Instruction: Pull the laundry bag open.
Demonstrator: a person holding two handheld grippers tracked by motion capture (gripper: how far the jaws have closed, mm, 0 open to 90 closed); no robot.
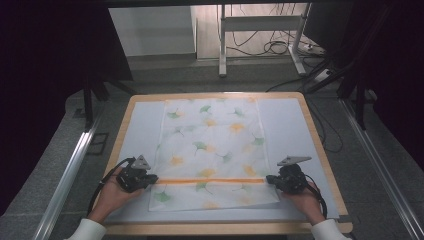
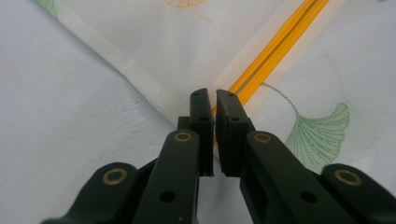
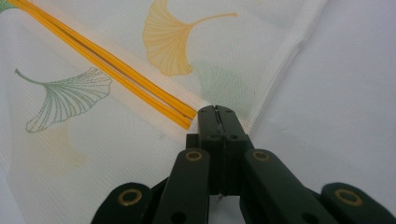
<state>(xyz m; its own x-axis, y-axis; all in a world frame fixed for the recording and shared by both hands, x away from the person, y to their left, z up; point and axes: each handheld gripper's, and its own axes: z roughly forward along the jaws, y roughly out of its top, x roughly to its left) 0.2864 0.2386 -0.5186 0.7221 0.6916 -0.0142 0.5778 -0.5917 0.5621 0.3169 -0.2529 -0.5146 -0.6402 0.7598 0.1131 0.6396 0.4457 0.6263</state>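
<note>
White mesh cloth with ginkgo-leaf print and orange zip line [image 1: 210, 150] flat on table mat [image 1: 290, 125]. Right gripper [image 3: 218, 112] pinched on zip-end edge. Left gripper [image 2: 215, 95] slightly parted, nothing clamped. Risk: one-sided pull skews cloth, thin mesh slips.

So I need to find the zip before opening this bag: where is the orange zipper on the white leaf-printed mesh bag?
In the high view the orange zipper runs across the mesh bag near its front edge, between the left gripper and the right gripper.
</note>
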